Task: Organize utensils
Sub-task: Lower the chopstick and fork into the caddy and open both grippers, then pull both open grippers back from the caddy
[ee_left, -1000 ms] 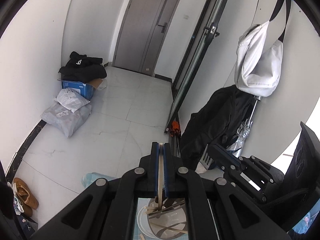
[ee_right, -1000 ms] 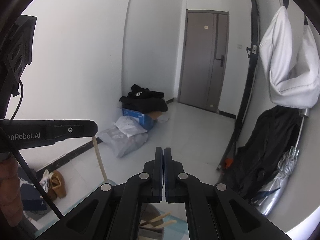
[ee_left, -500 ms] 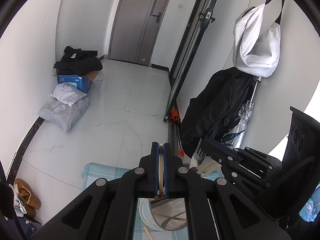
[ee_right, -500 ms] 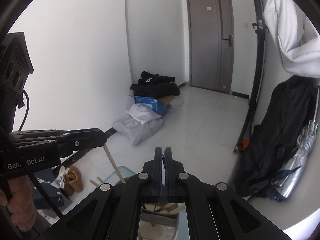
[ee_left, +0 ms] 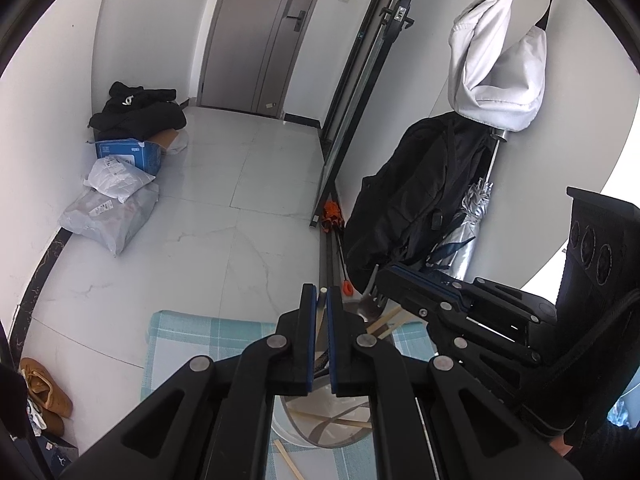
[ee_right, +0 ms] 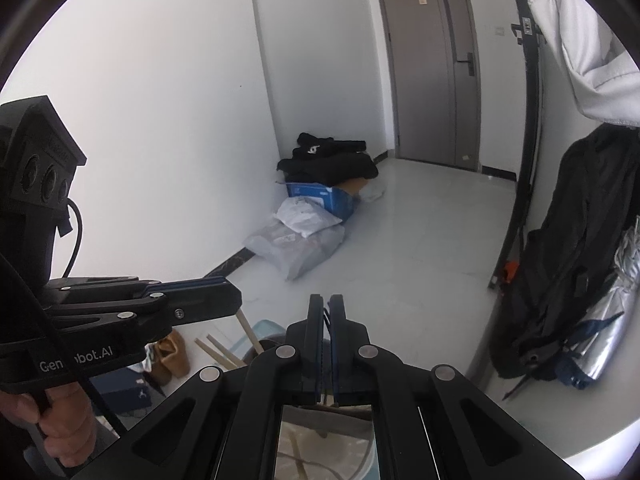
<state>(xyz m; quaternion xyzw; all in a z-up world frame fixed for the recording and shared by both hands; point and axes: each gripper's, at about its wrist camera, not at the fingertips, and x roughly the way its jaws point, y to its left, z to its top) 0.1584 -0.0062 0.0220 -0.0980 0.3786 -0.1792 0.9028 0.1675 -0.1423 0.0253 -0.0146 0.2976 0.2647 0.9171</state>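
- Left wrist view: the left gripper (ee_left: 319, 300) pinches a pale wooden chopstick (ee_left: 321, 320) between its blue pads, above a round container (ee_left: 320, 426) on a teal checked mat (ee_left: 192, 340). The right gripper (ee_left: 386, 276) crosses in from the right, its arm hiding part of the mat.
- Right wrist view: the right gripper (ee_right: 326, 308) is closed, and what it grips I cannot tell. Loose chopsticks (ee_right: 216, 350) lie beyond, beside brown shoes (ee_right: 172, 354).

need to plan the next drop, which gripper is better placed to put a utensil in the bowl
Left. The left gripper is shut on a wooden stick above the bowl; whether the right gripper holds anything is unclear.
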